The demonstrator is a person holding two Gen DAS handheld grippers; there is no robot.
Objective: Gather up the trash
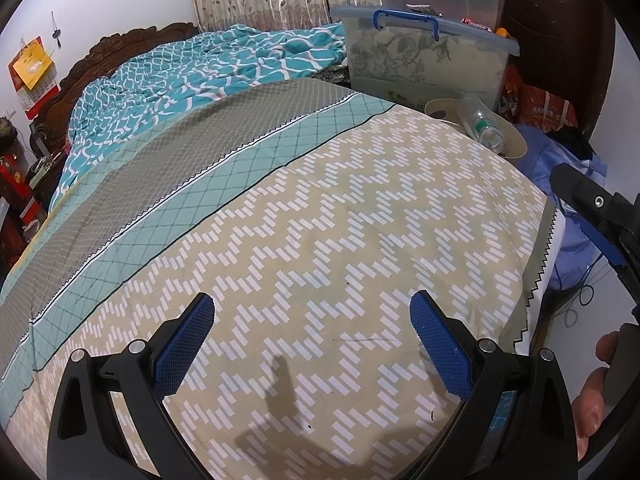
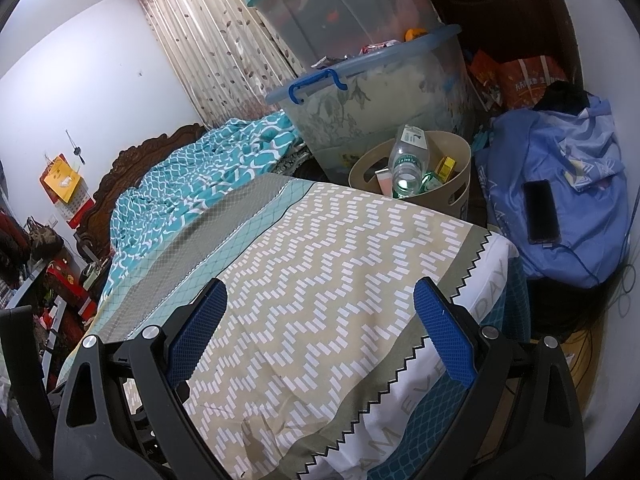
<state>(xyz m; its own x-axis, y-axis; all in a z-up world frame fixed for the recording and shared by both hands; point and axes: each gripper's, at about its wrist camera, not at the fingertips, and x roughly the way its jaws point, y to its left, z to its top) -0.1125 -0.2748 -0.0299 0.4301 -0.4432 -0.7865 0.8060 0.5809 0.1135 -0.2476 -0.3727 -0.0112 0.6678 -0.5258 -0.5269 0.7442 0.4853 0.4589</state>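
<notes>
Left gripper (image 1: 312, 312): fingers (image 1: 188, 344) spread wide, nothing between them, held over the chevron-patterned bedcover (image 1: 320, 240). Right gripper (image 2: 320, 300): fingers (image 2: 444, 332) likewise parted and empty, positioned over the corner of the same bedcover (image 2: 320, 260) where its zigzag border meets a white lettered strip. In the left wrist view, part of the right gripper (image 1: 592, 208) and a hand (image 1: 592, 392) show at the right edge.

Beyond the bed's far corner stands a beige bin (image 2: 456, 196). Inside it: a clear plastic bottle (image 2: 408, 160) with a green label, tilted against the rim, plus small cartons, one yellow. The left wrist view shows the bin (image 1: 516, 140) and bottle (image 1: 480, 120) partly hidden behind the mattress edge.

Just behind the bin sits a lidded clear storage box (image 2: 372, 92) with a blue handle; a second box is stacked above. To the bin's right, a blue bag (image 2: 568, 184) carries a dark phone (image 2: 542, 212). A teal patterned quilt (image 1: 192, 76) lies bunched at the carved wooden headboard (image 1: 120, 48).
</notes>
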